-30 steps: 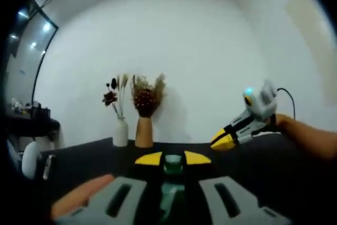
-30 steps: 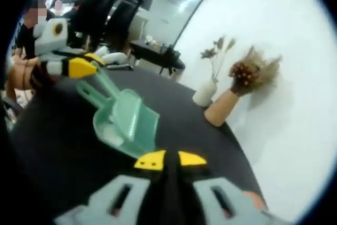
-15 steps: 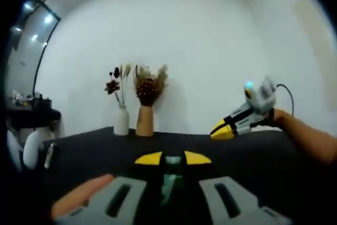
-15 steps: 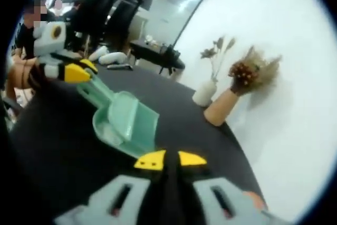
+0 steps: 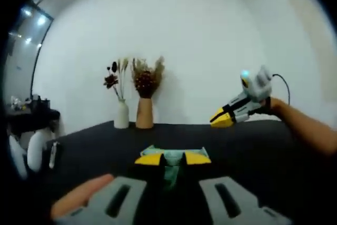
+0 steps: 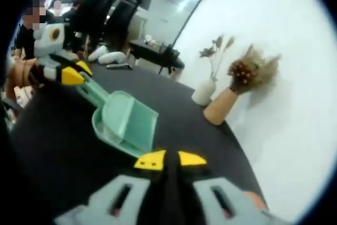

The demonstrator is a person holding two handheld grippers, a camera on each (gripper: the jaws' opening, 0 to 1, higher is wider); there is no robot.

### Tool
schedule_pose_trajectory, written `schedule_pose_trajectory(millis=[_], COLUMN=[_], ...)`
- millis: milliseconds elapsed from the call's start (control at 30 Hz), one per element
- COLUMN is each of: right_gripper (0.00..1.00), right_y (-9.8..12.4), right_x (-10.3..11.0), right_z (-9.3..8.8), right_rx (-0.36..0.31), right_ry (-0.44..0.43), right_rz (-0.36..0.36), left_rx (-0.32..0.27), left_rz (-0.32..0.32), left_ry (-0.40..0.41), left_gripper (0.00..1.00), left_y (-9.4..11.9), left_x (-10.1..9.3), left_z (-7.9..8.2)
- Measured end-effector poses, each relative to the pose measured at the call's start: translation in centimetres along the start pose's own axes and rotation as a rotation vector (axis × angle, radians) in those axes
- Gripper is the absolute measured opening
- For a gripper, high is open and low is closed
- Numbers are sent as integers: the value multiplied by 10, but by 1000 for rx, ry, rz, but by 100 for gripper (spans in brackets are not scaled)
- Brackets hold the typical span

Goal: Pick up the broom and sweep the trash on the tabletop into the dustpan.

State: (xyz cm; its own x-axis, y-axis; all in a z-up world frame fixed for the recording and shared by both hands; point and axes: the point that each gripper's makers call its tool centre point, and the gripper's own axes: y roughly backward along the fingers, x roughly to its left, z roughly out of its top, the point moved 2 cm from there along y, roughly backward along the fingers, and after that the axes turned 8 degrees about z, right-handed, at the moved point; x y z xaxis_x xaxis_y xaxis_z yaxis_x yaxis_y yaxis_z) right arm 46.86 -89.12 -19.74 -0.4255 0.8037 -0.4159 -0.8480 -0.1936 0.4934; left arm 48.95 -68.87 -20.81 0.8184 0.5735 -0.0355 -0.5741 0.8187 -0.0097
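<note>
A mint-green dustpan (image 6: 126,122) hangs over the black tabletop (image 6: 52,146), its mouth tilted toward the right gripper view's camera. The left gripper (image 6: 71,75) is shut on the dustpan's handle at the left of that view. In the left gripper view, the left gripper (image 5: 174,158) has the green handle between its yellow tips, and the dustpan's (image 5: 171,150) far edge shows just beyond them. The right gripper (image 5: 221,118) hovers above the table at the right, its yellow tips together with nothing seen in them. The right gripper's (image 6: 171,159) own jaws stand together near the dustpan's mouth.
A white vase (image 5: 121,117) and a tan vase (image 5: 144,115) of dried flowers stand at the table's far edge by the white wall. White objects (image 5: 31,154) lie at the left. A person's forearm (image 5: 305,133) reaches in from the right. Chairs and a person (image 6: 26,30) are behind the left gripper.
The dustpan has tipped, so its far edge now shows past the left gripper's tips. In the right gripper view it sits slightly further left. The right gripper has risen a little.
</note>
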Motion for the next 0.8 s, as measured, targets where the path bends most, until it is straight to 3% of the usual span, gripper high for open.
schedule_pose_trajectory(millis=[300,800], right_gripper=[8,8], right_y=[0,2], right_x=[-1,-3], right_z=[-2,-4], right_rx=[10,11], right_ry=[3,-1], right_rz=[-2,-4], left_rx=[63,77], left_rz=[-18,-4], left_ry=[12,30], left_gripper=[15,18], left_y=[2,8], left_x=[5,6], left_z=[-8,-13])
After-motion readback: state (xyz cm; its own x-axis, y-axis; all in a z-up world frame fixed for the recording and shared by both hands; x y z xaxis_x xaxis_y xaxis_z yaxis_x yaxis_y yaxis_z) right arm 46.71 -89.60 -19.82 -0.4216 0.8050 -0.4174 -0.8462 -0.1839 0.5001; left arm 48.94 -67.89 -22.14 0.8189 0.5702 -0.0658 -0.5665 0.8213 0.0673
